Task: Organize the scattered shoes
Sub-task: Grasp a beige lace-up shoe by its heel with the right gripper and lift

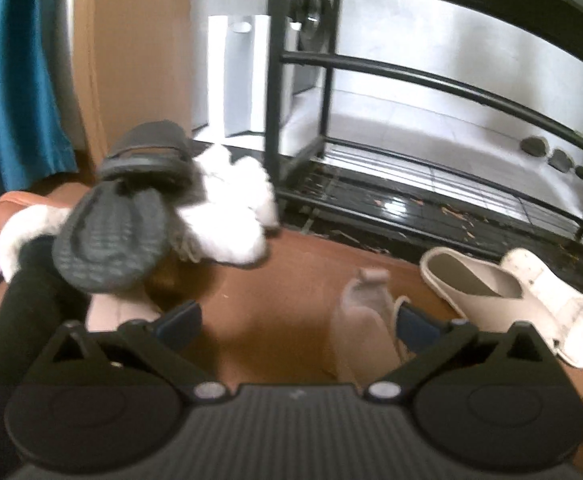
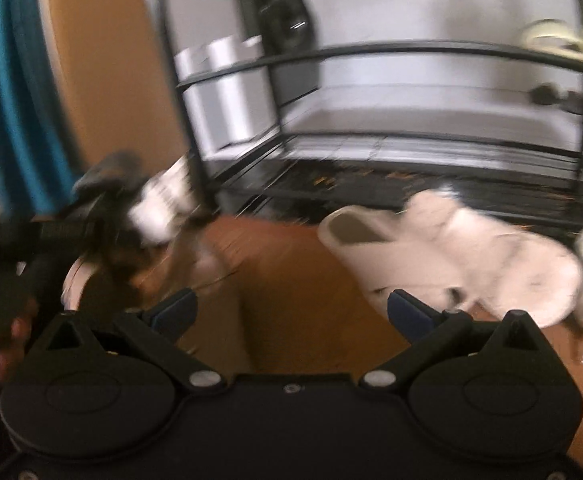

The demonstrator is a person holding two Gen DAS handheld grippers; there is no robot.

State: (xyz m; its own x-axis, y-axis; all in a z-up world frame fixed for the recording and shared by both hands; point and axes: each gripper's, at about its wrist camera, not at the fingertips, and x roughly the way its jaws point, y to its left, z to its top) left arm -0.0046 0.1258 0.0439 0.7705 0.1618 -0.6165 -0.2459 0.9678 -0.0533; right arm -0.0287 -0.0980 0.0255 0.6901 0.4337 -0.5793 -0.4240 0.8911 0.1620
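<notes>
- My left gripper (image 1: 297, 322) stands wide open at the bottom of its view, nothing between its blue-padded fingers (image 1: 181, 320), above a brown floor (image 1: 291, 272).
- A pile of shoes fills the left middle of that frame: a black slide sandal (image 1: 147, 156) on top, a dark ribbed sole (image 1: 111, 248) tipped toward the camera, white fluffy slippers (image 1: 231, 208) beside them.
- A pale pink shoe (image 1: 365, 320) lies just beside the right finger; a cream mule (image 1: 475, 284) and a white sandal (image 1: 551, 312) rest at lower right, touching each other.
- The black wire shoe rack (image 1: 431, 76) spans the upper right, its bottom shelf (image 1: 411, 200) just behind the shoes.
- My right gripper (image 2: 291, 312) is also spread open and empty; its view is blurred, with the cream mule (image 2: 371, 240) at right centre before the rack (image 2: 371, 52).
- A teal curtain (image 1: 15, 80) hangs at upper left.
</notes>
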